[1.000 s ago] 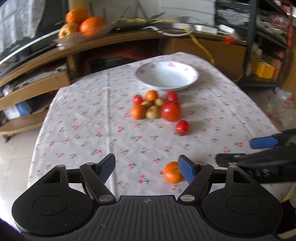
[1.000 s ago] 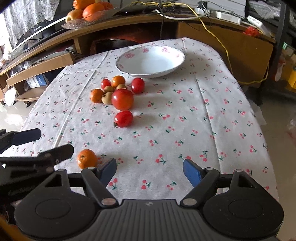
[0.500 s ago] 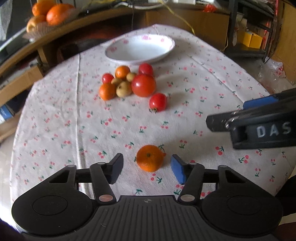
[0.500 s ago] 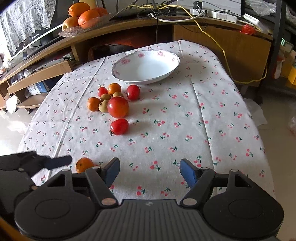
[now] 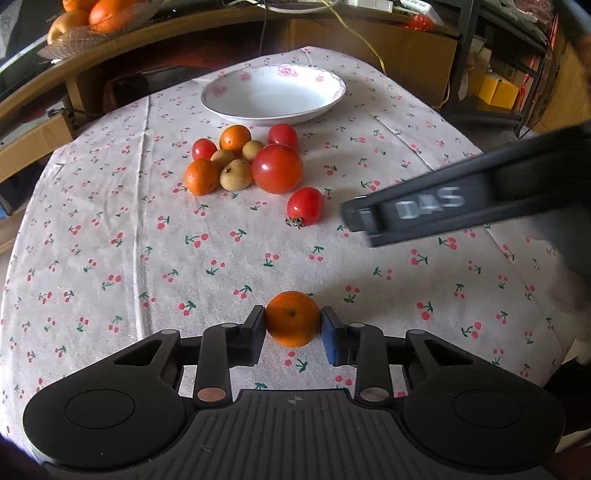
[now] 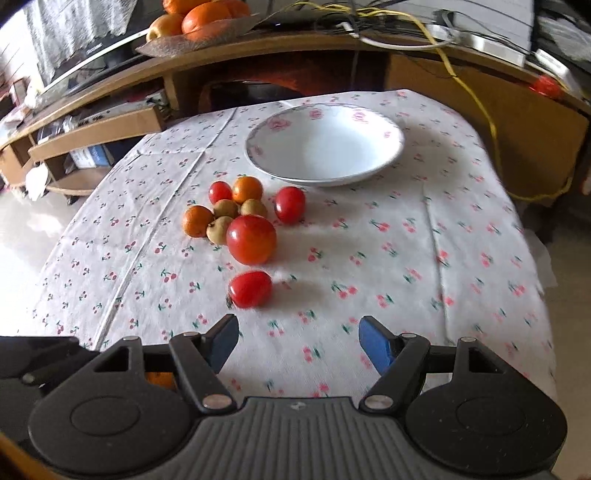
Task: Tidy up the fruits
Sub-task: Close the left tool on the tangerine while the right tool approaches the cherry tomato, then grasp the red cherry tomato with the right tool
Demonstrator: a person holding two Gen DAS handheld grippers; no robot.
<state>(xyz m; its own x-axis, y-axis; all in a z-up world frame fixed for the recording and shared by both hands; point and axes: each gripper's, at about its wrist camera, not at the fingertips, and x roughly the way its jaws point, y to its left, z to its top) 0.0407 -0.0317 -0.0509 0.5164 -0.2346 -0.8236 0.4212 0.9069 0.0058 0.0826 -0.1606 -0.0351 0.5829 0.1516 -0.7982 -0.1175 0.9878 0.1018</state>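
Note:
A small orange (image 5: 293,318) lies on the cherry-print tablecloth near the front edge, and my left gripper (image 5: 293,326) is shut on it, a pad against each side. Farther back sits a cluster of fruit: a big tomato (image 5: 277,168), small oranges (image 5: 202,177), brownish fruits (image 5: 235,174) and small tomatoes. A lone oval tomato (image 5: 305,206) lies nearer, also in the right wrist view as the oval tomato (image 6: 250,289). My right gripper (image 6: 298,339) hangs open just short of it. An empty white bowl (image 5: 273,96) with pink flowers stands behind the cluster.
A curved wooden shelf behind the table carries a dish of large oranges (image 6: 201,20) and cables. A yellow cord (image 6: 491,122) hangs at the right. The tablecloth (image 6: 424,236) is bare on the right side; the table drops off to tiled floor on the left.
My left gripper has closed its fingers on the small orange that lay between them. My right gripper has moved forward over the table toward the lone oval tomato.

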